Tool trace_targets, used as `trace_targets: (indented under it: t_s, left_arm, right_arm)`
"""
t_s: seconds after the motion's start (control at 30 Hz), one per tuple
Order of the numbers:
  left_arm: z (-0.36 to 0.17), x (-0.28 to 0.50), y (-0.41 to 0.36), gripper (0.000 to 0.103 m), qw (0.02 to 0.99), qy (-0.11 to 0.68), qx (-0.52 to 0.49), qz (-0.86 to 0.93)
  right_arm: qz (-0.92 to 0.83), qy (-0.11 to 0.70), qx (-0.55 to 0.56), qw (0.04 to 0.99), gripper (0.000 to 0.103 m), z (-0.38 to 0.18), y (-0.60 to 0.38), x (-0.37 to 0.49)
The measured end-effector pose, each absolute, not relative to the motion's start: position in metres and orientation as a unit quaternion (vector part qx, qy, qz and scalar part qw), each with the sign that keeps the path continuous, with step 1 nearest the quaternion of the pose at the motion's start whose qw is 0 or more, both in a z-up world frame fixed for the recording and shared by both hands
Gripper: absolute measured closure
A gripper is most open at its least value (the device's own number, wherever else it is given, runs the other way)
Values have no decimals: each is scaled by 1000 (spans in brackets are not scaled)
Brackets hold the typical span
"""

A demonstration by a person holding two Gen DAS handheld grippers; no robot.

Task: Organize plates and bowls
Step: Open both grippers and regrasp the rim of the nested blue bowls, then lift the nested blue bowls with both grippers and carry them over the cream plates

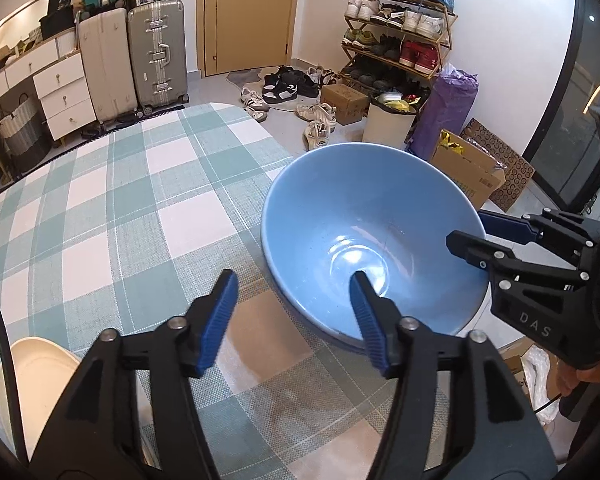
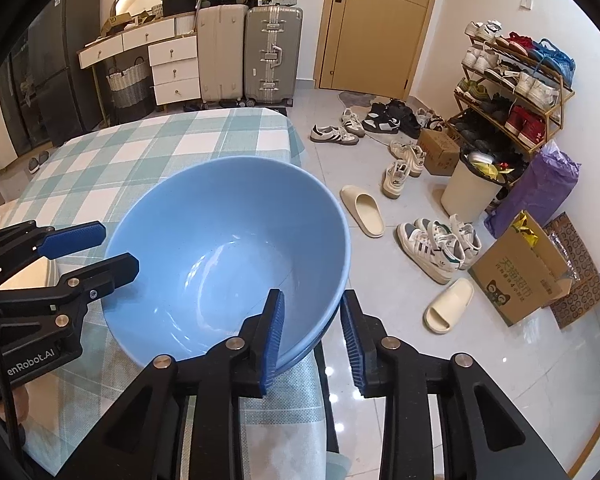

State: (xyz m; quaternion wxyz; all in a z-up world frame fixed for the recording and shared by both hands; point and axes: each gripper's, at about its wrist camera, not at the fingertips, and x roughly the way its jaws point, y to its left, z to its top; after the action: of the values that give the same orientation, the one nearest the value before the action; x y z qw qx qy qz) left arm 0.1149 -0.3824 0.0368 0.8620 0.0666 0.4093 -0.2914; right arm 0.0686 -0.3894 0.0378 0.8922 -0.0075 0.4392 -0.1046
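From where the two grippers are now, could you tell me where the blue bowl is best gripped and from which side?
Grip the blue bowl by its thin rim, one finger inside and one outside, coming from the near side at the table edge. The right gripper already straddles the rim there with its jaws open. The wall is wide, smooth and sloped, so only the rim gives the pads a hold.

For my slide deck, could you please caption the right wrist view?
Both grippers open astride the rim of stacked blue bowls at the checked table's edge.
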Motion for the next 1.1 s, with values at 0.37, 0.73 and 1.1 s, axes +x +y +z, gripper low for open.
trace_targets:
  t_s: [0.37,0.73,1.1]
  left_arm:
    - [30,133,-362,22,853,432,17,-292]
    - [15,145,-359,3,847,445,-13,-291]
    - [-5,160,-364,23,828,476,-48,-292]
  right_arm:
    - [-97,418,42,902,22,36,-405,67]
    - [-86,412,106,901,22,17,-426,70]
    - [-45,406,173,896,42,-3,-439,75]
